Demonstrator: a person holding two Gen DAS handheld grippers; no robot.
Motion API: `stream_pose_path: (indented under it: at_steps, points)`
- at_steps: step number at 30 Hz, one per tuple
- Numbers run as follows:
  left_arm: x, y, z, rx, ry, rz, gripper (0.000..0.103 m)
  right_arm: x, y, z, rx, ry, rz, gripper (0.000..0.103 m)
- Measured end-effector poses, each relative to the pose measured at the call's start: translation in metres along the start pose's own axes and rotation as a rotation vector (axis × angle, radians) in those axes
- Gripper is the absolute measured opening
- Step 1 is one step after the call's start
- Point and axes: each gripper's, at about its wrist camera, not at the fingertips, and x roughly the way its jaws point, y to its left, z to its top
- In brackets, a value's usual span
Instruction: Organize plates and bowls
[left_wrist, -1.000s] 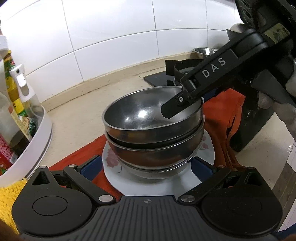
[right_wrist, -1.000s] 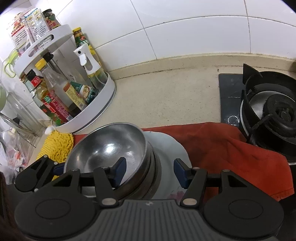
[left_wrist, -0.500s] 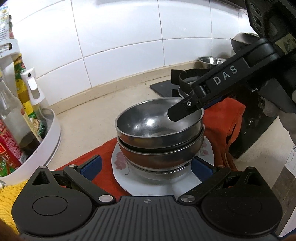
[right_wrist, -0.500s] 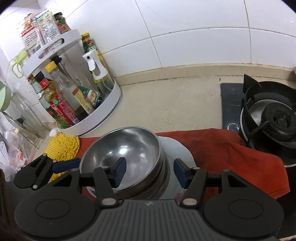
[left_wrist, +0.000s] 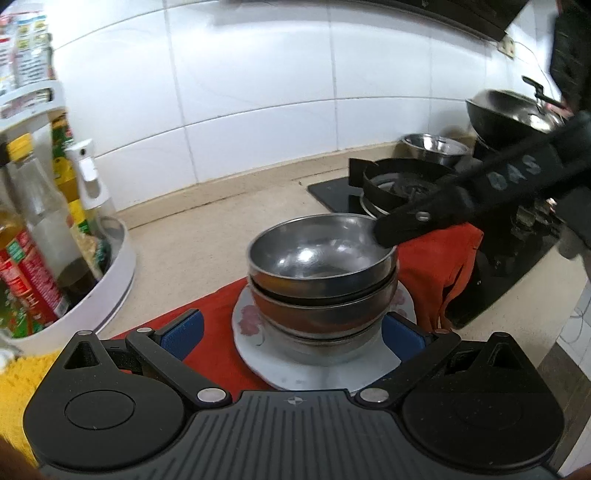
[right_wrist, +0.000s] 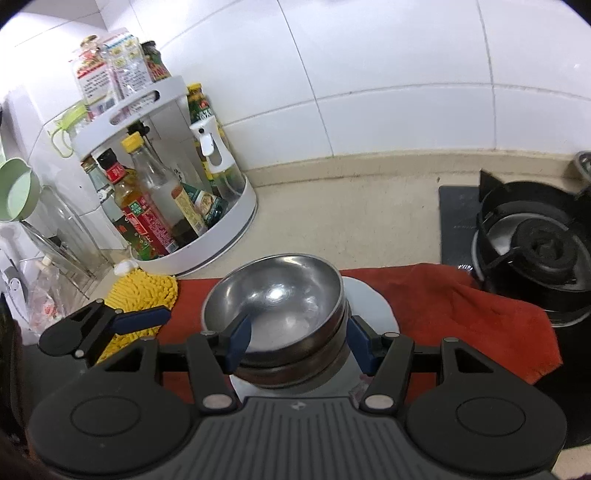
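A kitchen counter (right_wrist: 332, 229) backed by white wall tiles. At the centre, a stack of steel bowls (left_wrist: 321, 280) sits on a white plate (left_wrist: 317, 365) with a pink flower print, and the plate rests on a red cloth (right_wrist: 461, 299) spread over the counter.

The left gripper (left_wrist: 291, 336) has its 2 blue-padded fingers spread wide, one on each side of the plate and the lowest bowl, not pressing on anything that can be seen. The right gripper (right_wrist: 297, 336) is released too: its left finger hangs inside the top bowl (just above the inner wall), its right finger sits outside the rim, and the bowl wall stands between them; whether a pad touches the metal cannot be told. In the left wrist view, this gripper shows as a blurred black arm reaching over the far rim of the top bowl.

To the left stands a white 2-tier rack (right_wrist: 207, 236) filled with sauce bottles and a spray bottle (right_wrist: 218, 162). A yellow shaggy cloth (right_wrist: 142, 291) lies just beside the red cloth. To the right is a black gas burner (right_wrist: 535, 251), with a wok (left_wrist: 513, 114) further back.
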Motion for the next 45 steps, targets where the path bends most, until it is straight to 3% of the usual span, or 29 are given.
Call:
stream_pose_path:
  at_steps: [7, 12, 28, 34, 45]
  points:
    - [-0.018, 0.019, -0.001, -0.167, 0.009, 0.075, 0.103, -0.032, 0.014, -0.029, -0.065, -0.103, -0.132, 0.054]
    - [-0.017, 0.025, -0.003, -0.266, 0.053, 0.101, 0.103, -0.035, 0.018, -0.045, -0.049, -0.115, -0.180, 0.054]
    - [-0.012, 0.007, -0.010, -0.317, 0.078, 0.134, 0.103, -0.029, 0.031, -0.063, -0.042, -0.130, -0.248, 0.059]
    - [-0.011, 0.005, -0.010, -0.308, 0.097, 0.146, 0.098, -0.026, 0.028, -0.066, -0.013, -0.121, -0.235, 0.059]
    - [-0.010, 0.009, -0.009, -0.298, 0.098, 0.143, 0.098, -0.021, 0.026, -0.065, 0.005, -0.113, -0.240, 0.060]
